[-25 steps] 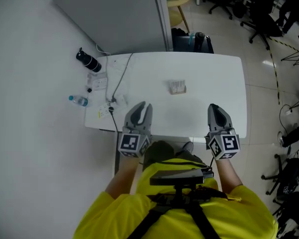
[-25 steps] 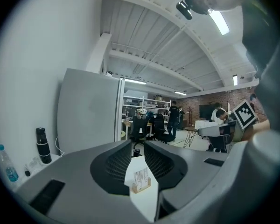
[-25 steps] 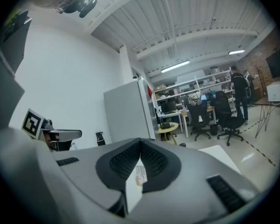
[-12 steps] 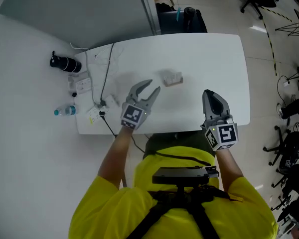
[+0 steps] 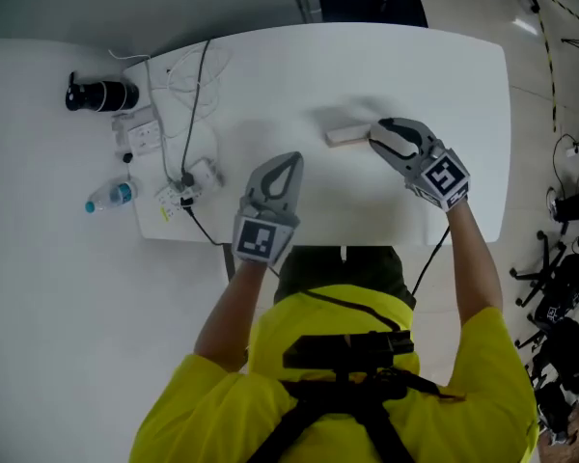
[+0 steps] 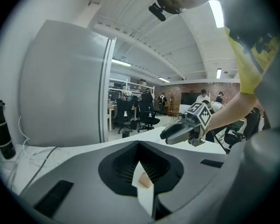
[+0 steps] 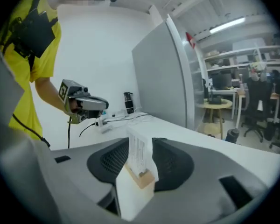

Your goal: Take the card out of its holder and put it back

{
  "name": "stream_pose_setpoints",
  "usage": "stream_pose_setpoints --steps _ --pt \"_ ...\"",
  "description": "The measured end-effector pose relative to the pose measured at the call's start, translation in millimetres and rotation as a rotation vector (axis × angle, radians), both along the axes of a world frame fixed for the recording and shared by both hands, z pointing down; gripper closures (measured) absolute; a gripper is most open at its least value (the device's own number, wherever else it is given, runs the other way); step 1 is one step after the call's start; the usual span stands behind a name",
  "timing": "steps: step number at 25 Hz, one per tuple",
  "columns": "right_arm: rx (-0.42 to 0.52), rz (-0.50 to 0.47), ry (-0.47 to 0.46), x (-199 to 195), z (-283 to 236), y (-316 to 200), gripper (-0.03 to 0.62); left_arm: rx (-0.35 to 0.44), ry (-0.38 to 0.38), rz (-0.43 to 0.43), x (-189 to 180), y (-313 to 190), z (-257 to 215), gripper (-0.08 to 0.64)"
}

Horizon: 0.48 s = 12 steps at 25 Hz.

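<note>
Card (image 7: pixel 139 149), thin white rectangle, wooden holder (image 7: pixel 142 177)

Near the middle of the white table (image 5: pixel 434 75), well clear of all its edges: a small holder (image 5: pixel 344 136), a low block of pale wood, flat on the tabletop with its long side roughly along the table's length. Blurred in the head view, little more than a light tan bar against the white. In the right gripper view, sharper: a square-cut end of bare, light wood. About upright in a slot along the top of the block: a white card (image 7: pixel 139 149), seated, not drawn out. Thin and rectangular, taller than the block, faintly printed with fine grey lines too small to read. Bottom edge sunk in the wood, the rest free above the table.
</note>
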State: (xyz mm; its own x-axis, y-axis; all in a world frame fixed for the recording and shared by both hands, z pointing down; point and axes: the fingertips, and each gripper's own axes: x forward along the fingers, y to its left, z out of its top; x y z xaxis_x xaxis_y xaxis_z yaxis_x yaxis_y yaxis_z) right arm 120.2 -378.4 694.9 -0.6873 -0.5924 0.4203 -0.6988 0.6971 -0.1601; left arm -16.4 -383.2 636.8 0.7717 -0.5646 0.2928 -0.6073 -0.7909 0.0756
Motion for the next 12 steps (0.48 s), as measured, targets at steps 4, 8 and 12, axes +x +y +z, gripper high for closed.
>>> stream_pose_setpoints --steps 4,8,12 --pt "-0.038 -0.195 -0.044 -17 30 -11 0.428 -0.052 0.025 -0.043 0 6 20 0.56" --pt "-0.057 -0.322 -0.113 -28 34 -15 0.533 -0.12 0.04 -0.062 -1 12 37 0.56" --pt "-0.046 -0.408 -0.125 -31 33 -9 0.569 -0.134 0.036 -0.061 -4 15 46 0.559"
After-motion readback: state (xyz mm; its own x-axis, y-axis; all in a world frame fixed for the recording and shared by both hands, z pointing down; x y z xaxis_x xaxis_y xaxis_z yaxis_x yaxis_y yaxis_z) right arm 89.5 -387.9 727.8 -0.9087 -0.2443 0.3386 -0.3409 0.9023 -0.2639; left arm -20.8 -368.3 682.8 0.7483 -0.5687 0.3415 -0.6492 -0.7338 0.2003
